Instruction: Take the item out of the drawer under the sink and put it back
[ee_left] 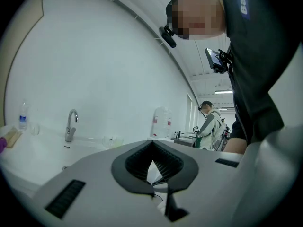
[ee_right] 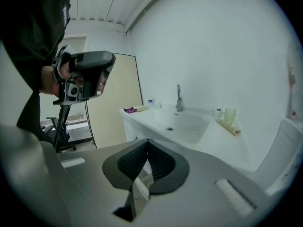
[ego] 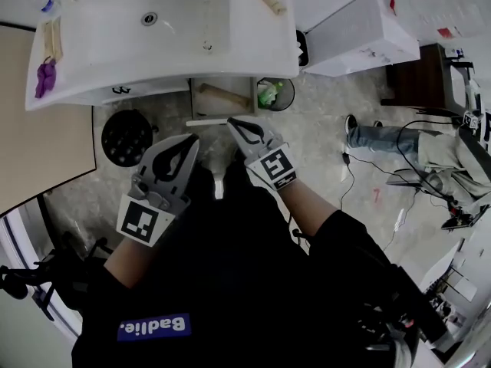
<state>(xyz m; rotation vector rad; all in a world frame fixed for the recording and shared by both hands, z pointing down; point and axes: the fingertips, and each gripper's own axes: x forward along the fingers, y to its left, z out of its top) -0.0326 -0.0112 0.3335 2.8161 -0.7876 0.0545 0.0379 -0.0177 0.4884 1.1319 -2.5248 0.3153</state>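
Closed left tongs [ego: 189, 139] and right tongs [ego: 233, 122] face white sink [ego: 176, 73], speckled floor [ego: 322, 140]

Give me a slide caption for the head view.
Both shut, left gripper and right gripper hover near the open drawer beneath the sink.

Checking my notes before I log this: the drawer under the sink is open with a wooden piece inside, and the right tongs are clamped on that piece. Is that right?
Not quite: the right tongs are shut on nothing, as the right gripper view shows. The drawer under the sink is open with the wooden piece inside.
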